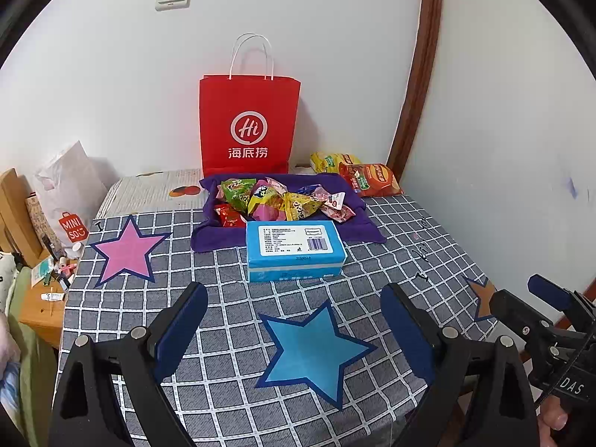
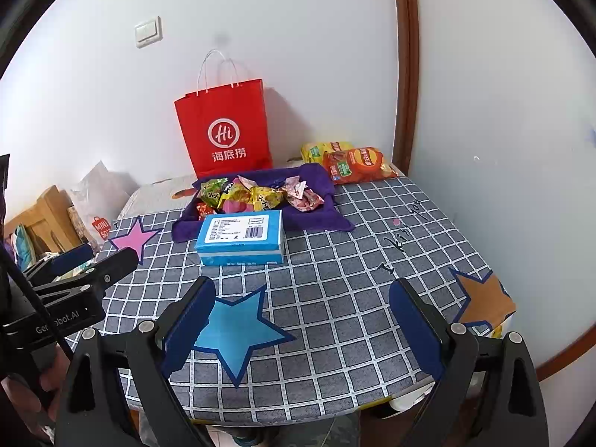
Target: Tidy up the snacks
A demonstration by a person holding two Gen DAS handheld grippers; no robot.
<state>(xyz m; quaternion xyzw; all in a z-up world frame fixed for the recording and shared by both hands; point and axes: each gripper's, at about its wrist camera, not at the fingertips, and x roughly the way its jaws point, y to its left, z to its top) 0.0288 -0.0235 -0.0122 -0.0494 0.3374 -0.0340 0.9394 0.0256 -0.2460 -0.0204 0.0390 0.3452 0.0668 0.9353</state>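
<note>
Several wrapped snacks (image 1: 283,199) (image 2: 257,195) lie heaped on a purple cloth (image 1: 357,229) (image 2: 316,219) at the back of the checked table. Two chip bags (image 1: 367,178) (image 2: 354,165) lie to the right of the cloth, by the wall. A red paper bag (image 1: 249,126) (image 2: 225,130) stands upright behind the heap. My left gripper (image 1: 294,335) hovers open over the blue star (image 1: 313,354), empty. My right gripper (image 2: 301,331) is open and empty too, over the table's front right. Each gripper shows at the other view's edge (image 1: 529,298) (image 2: 93,260).
A blue tissue pack (image 1: 296,251) (image 2: 240,238) lies in front of the cloth. The tablecloth (image 1: 391,272) bears a pink star (image 1: 126,253) (image 2: 136,238) and an orange star (image 2: 484,301). A white shopping bag (image 1: 70,201) and a cluttered wooden stand (image 1: 44,290) are at left.
</note>
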